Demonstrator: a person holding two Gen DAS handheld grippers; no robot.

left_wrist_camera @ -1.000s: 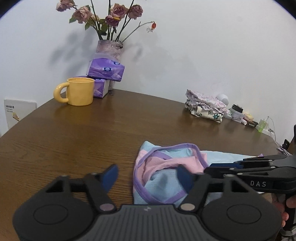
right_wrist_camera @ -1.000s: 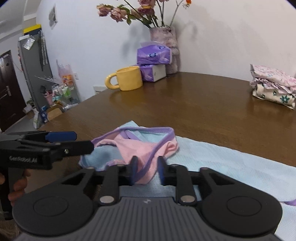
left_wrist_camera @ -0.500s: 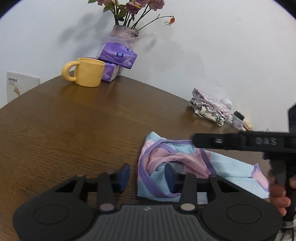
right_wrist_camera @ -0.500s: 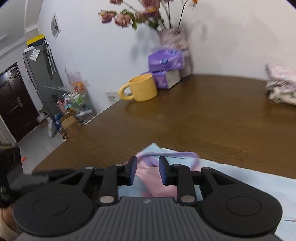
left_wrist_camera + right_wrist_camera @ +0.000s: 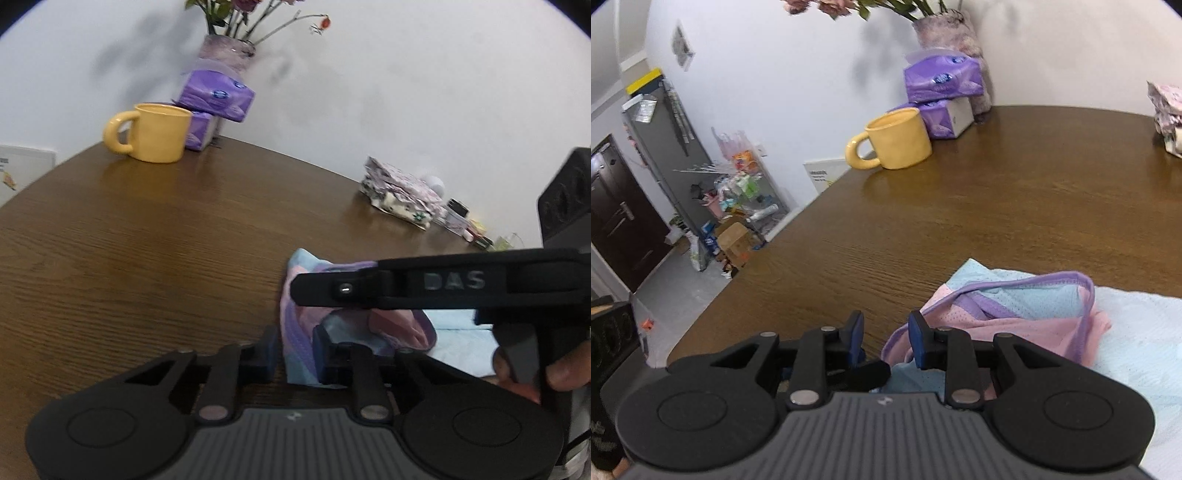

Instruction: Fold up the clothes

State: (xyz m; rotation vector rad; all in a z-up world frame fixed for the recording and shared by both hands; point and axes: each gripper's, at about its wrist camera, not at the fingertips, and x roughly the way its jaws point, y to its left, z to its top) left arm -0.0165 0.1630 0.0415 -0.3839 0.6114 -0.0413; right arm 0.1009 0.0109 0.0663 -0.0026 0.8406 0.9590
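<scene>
A small light blue and pink garment with purple trim [image 5: 388, 325] lies crumpled on the brown wooden table [image 5: 147, 251]; it also shows in the right wrist view [image 5: 1027, 314]. My left gripper [image 5: 295, 350] is shut on the garment's near left edge, with cloth pinched between its blue pads. My right gripper [image 5: 884, 341] is open a little and empty, its right finger [image 5: 918, 343] touching the garment's left edge. In the left wrist view the right gripper's black body crosses above the garment.
A yellow mug [image 5: 155, 133], purple tissue packs [image 5: 216, 94] and a vase of flowers [image 5: 225, 51] stand at the table's far left. A folded floral cloth pile [image 5: 402, 192] and small bottles [image 5: 458, 218] sit at the far right. The table's left edge [image 5: 768, 258] drops to the floor.
My left gripper has closed on the garment's left edge. My right gripper has let go of the pink fold, opened slightly and swung left across the garment.
</scene>
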